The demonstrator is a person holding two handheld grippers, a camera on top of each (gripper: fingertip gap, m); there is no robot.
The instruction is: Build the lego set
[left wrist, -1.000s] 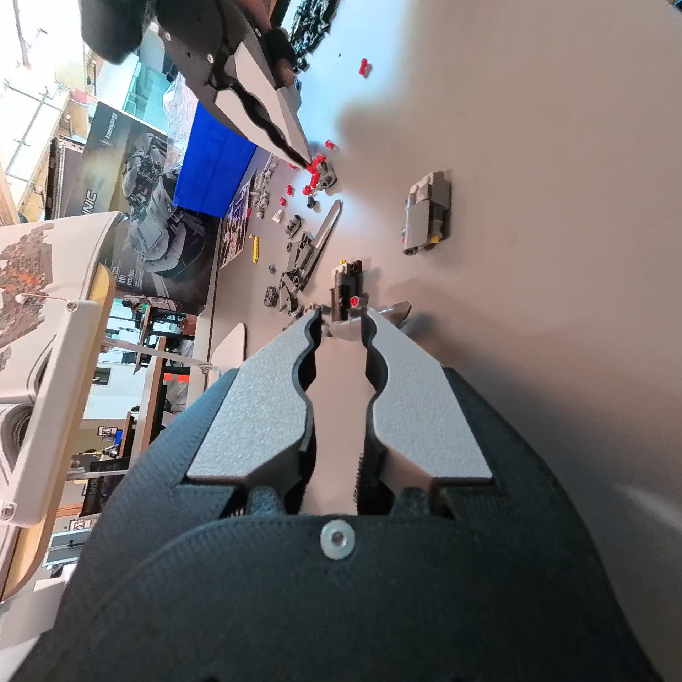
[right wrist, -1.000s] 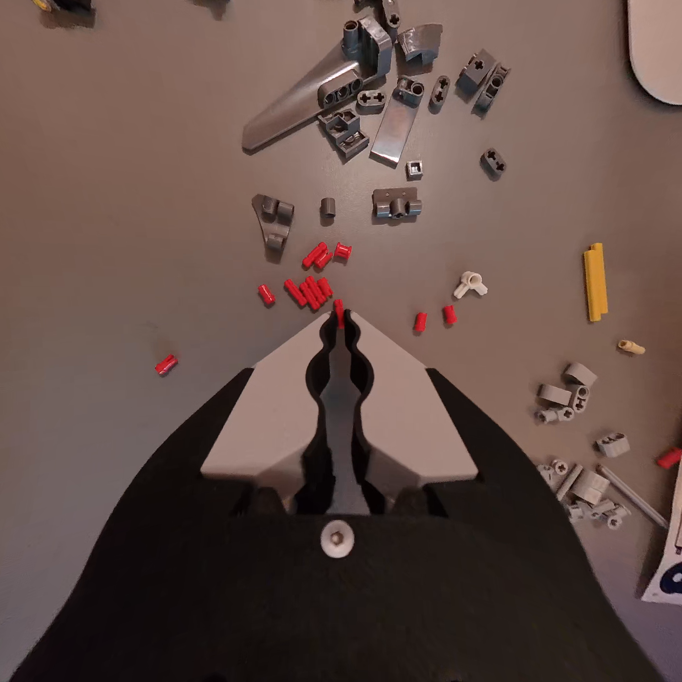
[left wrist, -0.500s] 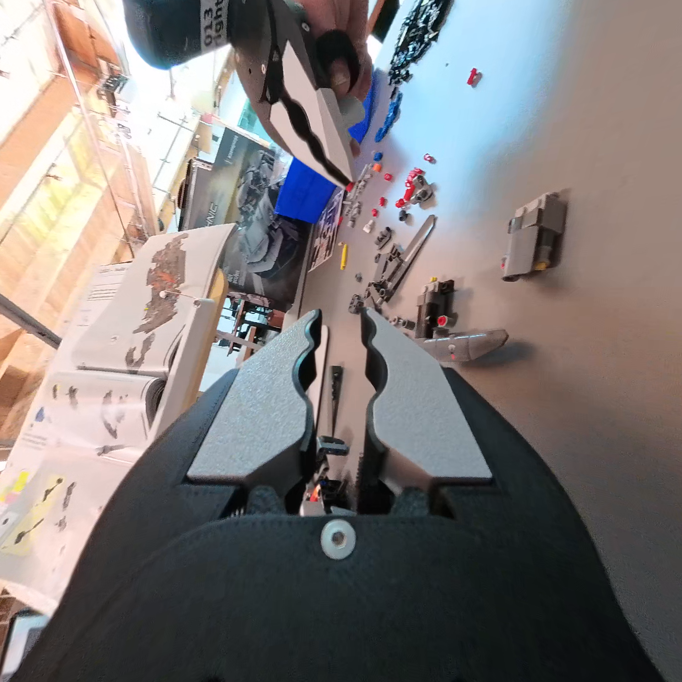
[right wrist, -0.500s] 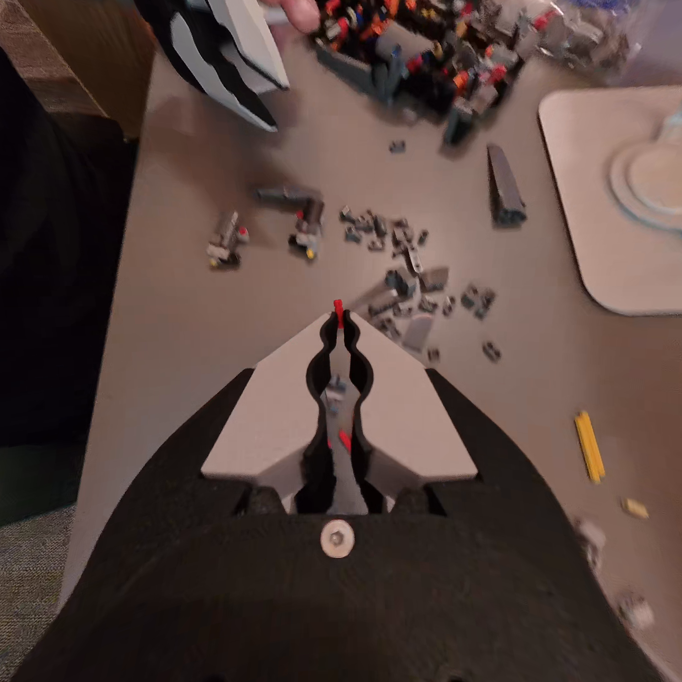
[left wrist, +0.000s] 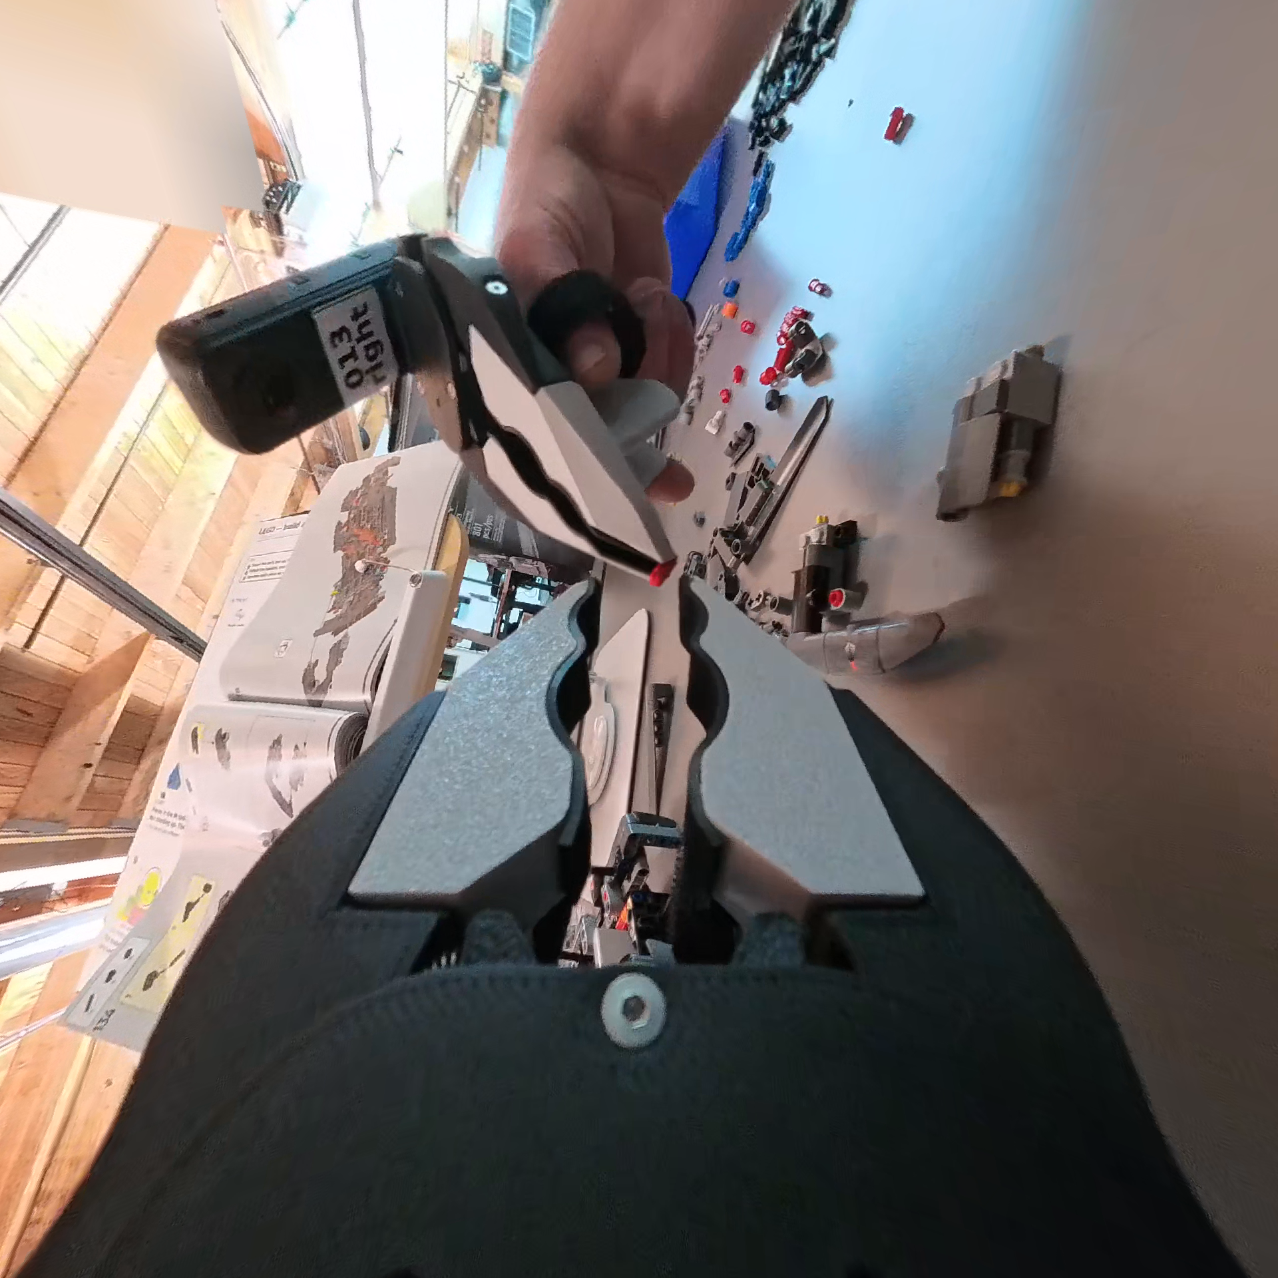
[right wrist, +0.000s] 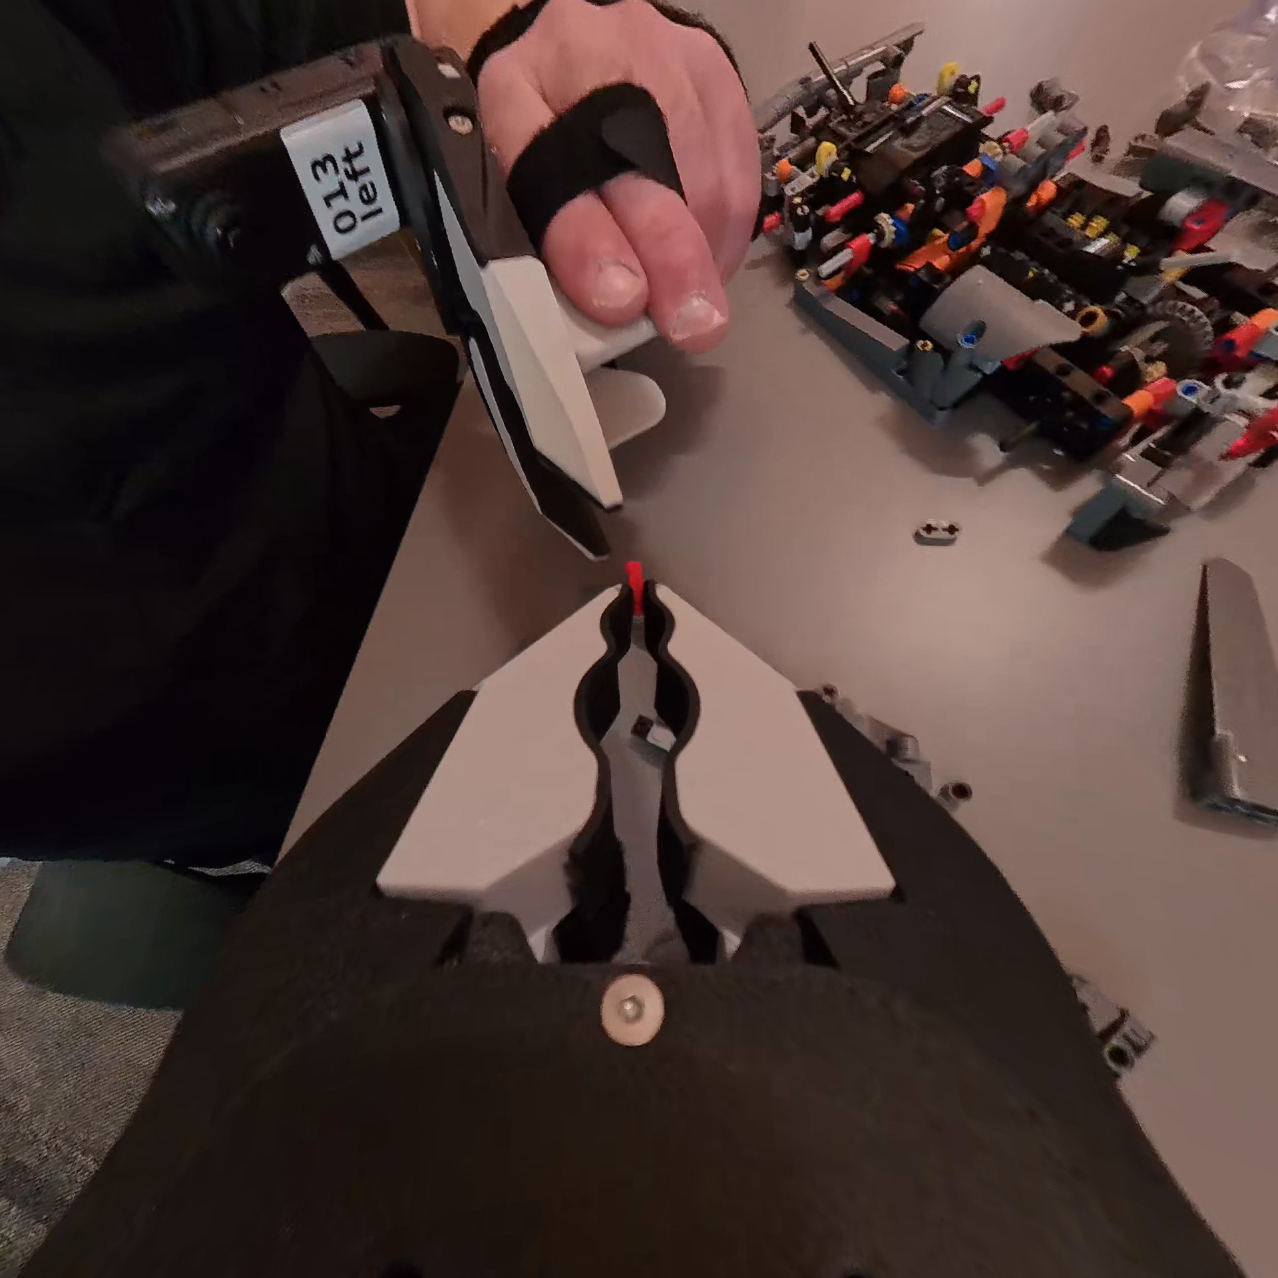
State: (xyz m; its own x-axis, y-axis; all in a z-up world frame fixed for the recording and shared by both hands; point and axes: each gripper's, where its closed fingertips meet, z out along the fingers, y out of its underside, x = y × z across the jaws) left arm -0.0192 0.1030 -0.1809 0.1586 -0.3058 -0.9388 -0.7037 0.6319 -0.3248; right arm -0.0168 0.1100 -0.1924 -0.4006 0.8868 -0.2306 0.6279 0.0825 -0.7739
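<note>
My right gripper (right wrist: 634, 592) is shut on a small red pin (right wrist: 633, 578) that sticks out beyond its tips, held up in the air above the grey table (right wrist: 830, 622). My left gripper (left wrist: 637, 588) is open with nothing between its fingers. The two grippers face each other tip to tip. In the left wrist view the right gripper (left wrist: 653, 559) brings the red pin (left wrist: 661, 570) just ahead of my left fingertips, without touching them. In the right wrist view the left gripper (right wrist: 603, 531) hangs just above and beyond the pin. A hand holds each gripper.
A grey wedge assembly (left wrist: 864, 643) and a dark piece with a red pin (left wrist: 826, 574) lie on the table to the right. Loose red pins (left wrist: 788, 346), a grey block (left wrist: 996, 442), a part-built model (right wrist: 1003, 242), a booklet (left wrist: 311, 622). The table edge (right wrist: 387, 588) runs left. Only a small space, under 4 cm, lies between the two pairs of fingers. From either gripper's tips it is about 20 cm to the part-built model (right wrist: 1003, 242).
My right gripper lifted the red pin off the table and carried it to the left gripper. My left gripper rose away from the grey wedge assembly, which stayed on the table, and turned toward the right one.
</note>
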